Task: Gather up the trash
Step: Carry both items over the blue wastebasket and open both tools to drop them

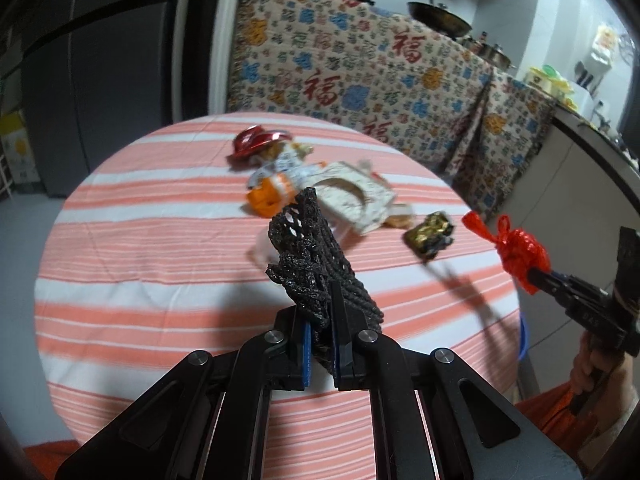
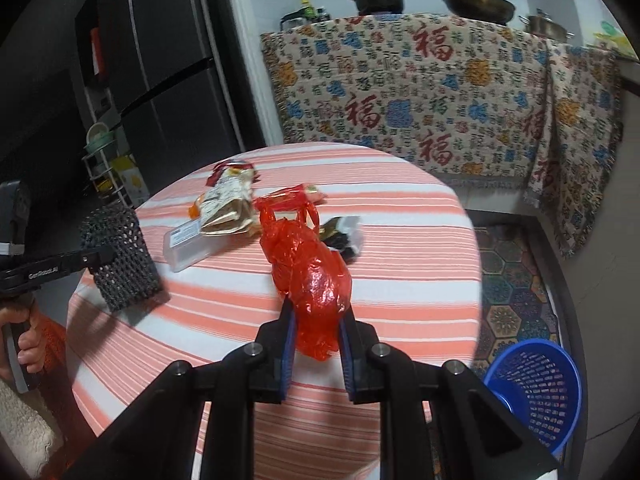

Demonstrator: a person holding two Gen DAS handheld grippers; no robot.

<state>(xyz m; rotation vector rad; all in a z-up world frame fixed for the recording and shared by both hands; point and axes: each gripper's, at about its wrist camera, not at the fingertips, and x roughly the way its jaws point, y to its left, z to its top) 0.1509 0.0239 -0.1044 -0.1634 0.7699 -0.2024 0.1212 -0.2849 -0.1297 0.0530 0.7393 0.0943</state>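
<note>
My left gripper (image 1: pixel 320 304) is shut on a black foam net sleeve (image 1: pixel 312 248), held a little above the striped round table (image 1: pixel 160 240). The right wrist view shows that same net (image 2: pixel 120 256) at the left, in the left gripper (image 2: pixel 106 257). My right gripper (image 2: pixel 316 316) is shut on a crumpled red plastic bag (image 2: pixel 308 264), also lifted off the cloth. It appears at the right of the left wrist view, where the right gripper (image 1: pixel 534 276) pinches the red bag (image 1: pixel 520 248). Still lying on the table are a crushed red can (image 1: pixel 256 142), an orange wrapper (image 1: pixel 268 200), a torn white carton (image 1: pixel 356 196) and a dark gold wrapper (image 1: pixel 430 234).
A blue mesh basket (image 2: pixel 536 388) stands on the floor at the table's right. A clear plastic box (image 2: pixel 188 242) and a snack packet (image 2: pixel 228 204) lie on the table. Behind it hangs a patterned cloth (image 2: pixel 400 100) over a counter with pots; a dark fridge (image 2: pixel 168 80) stands to the left.
</note>
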